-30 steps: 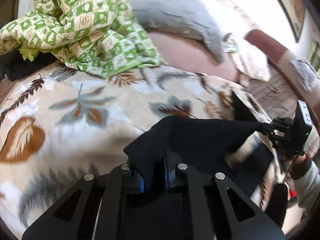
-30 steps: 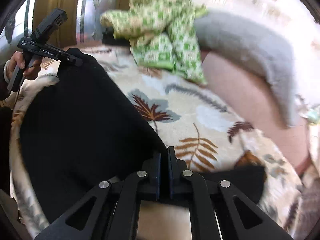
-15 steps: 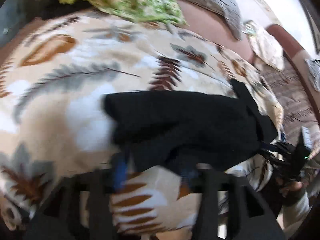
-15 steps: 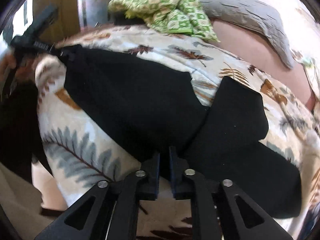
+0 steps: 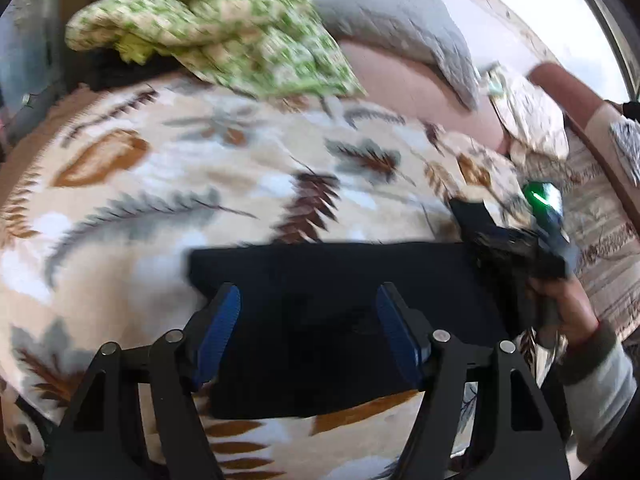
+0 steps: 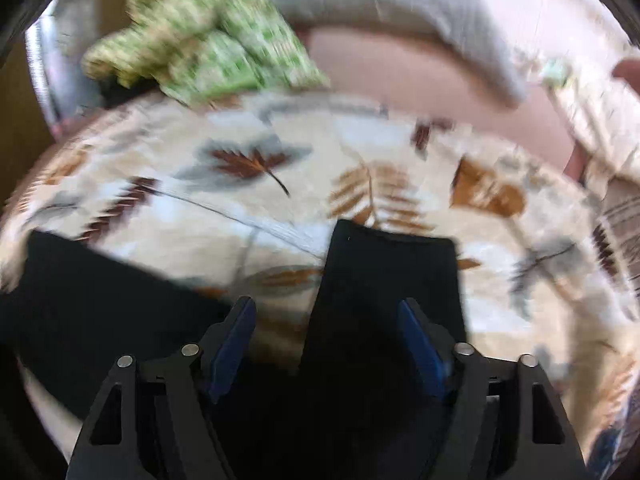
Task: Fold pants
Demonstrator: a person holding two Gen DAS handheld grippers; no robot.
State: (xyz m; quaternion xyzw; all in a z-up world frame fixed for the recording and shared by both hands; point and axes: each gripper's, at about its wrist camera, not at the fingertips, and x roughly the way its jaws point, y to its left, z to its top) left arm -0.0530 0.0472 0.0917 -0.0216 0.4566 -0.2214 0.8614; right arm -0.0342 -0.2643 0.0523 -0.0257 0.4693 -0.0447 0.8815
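The black pants (image 5: pixel 340 320) lie flat on a leaf-patterned blanket (image 5: pixel 160 200). My left gripper (image 5: pixel 308 328) is open just above them, blue pads spread wide and empty. The right gripper (image 5: pixel 516 248) shows in the left wrist view, held in a hand at the pants' right end. In the right wrist view my right gripper (image 6: pixel 326 344) is open over the pants, with one black leg (image 6: pixel 392 280) between the fingers and another black part (image 6: pixel 100 300) to the left. The right wrist view is blurred.
A crumpled green-and-white checked cloth (image 5: pixel 224 32) lies at the far side of the bed. A grey pillow (image 5: pixel 392 36) lies beside it on a pink sheet (image 5: pixel 400 88). A patterned cushion (image 5: pixel 532 120) sits at the right.
Both grippers were shut on the pants and carried them down onto the blanket. Both have since opened and let go, and the pants now lie flat.
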